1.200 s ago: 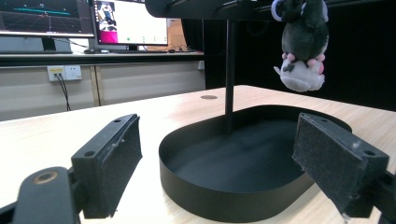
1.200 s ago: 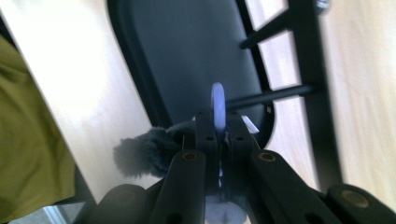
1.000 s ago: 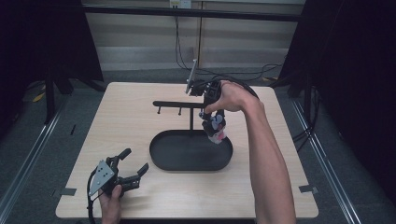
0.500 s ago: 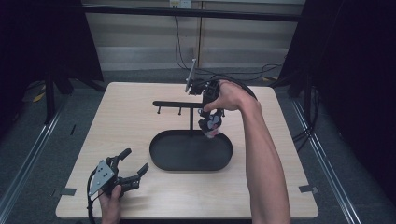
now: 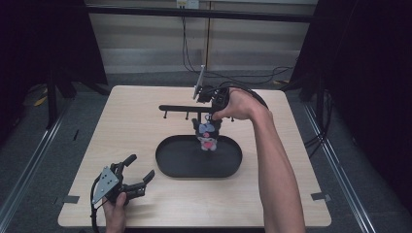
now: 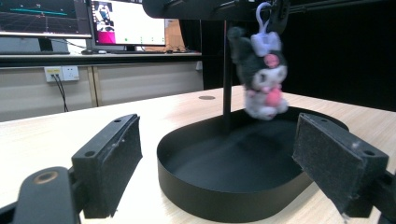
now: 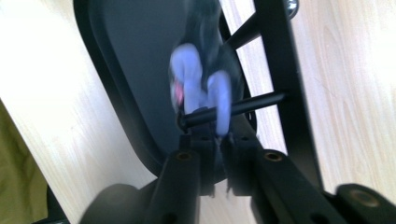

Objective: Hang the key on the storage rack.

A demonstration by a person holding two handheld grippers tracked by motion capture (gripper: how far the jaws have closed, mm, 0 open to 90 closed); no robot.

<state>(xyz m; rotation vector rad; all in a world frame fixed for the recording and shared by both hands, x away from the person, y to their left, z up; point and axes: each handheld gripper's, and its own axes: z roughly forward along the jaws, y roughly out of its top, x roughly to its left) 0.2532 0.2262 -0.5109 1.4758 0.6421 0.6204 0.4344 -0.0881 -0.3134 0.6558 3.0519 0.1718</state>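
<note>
A small plush keychain [image 5: 208, 137], black and white with a pink patch, hangs over the black oval tray [image 5: 170, 162]. Its lavender loop [image 7: 223, 100] is on a thin peg [image 7: 252, 103] of the black rack [image 5: 180, 108]. It is blurred in the left gripper view [image 6: 264, 79]. My right gripper [image 7: 218, 140] is at the peg and its jaws have just been opening. A narrow gap shows between them, with the loop's lower end at their tips. My left gripper [image 5: 139, 167] rests at the table's front left, open with nothing between its pads [image 6: 112, 158].
The rack's post [image 6: 227, 70] rises from the tray's far side, and more pegs [image 5: 167, 115] stick out under the bar. Cables trail off the table's far edge [image 5: 243, 82]. Bare wood lies left of the tray [image 5: 121, 131]. Monitors [image 6: 126, 23] stand behind.
The plush has shifted left and now hangs under the rack bar, below the right hand. Both hands have stayed where they were.
</note>
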